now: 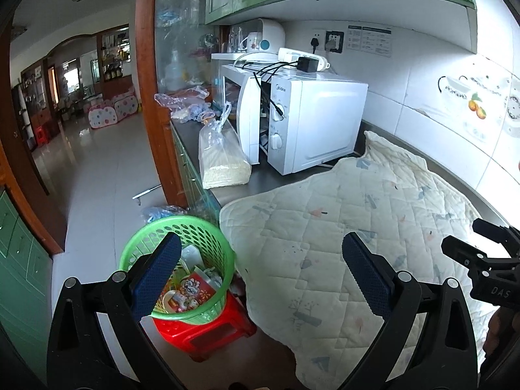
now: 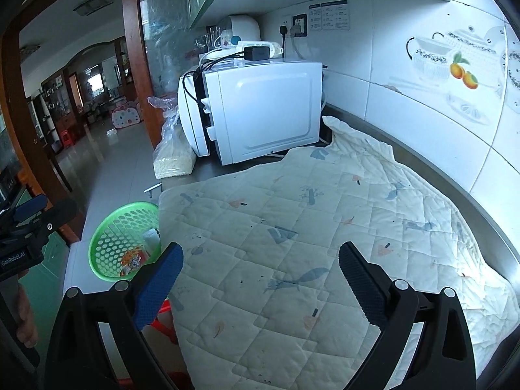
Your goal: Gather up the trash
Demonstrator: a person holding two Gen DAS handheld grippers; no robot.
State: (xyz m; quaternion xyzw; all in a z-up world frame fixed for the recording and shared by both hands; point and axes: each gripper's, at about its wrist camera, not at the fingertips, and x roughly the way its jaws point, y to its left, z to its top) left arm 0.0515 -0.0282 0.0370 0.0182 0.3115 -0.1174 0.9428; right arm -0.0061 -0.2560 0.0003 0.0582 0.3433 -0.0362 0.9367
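Nearest, the left gripper (image 1: 260, 279) is spread wide and holds nothing, poised above the edge of the bench where a quilted cloth (image 1: 357, 227) hangs over. The right gripper (image 2: 260, 279) is likewise spread and empty, over the middle of that cloth.

The trash already gathered lies in a green basket (image 1: 208, 237) that stands on a red stool (image 1: 208, 334) on the floor, just beside the bench edge; a red printed packet (image 1: 191, 292) and some white scraps show inside. No loose trash is plain to see on the cloth, so the collecting looks largely done.

The likely risks: the basket sits high on a small stool, so a knock from the left gripper could tip it and spill the contents. The overhanging cloth could also be snagged and dragged off the bench.

Farther back, a clear bag of pale grain (image 1: 224, 159) leans against a white microwave (image 1: 312, 120), whose door stands ajar. Black cables (image 1: 269, 68) trail over its top, narrowing the free bench there. More crumpled plastic bags (image 1: 182, 100) lie beyond.
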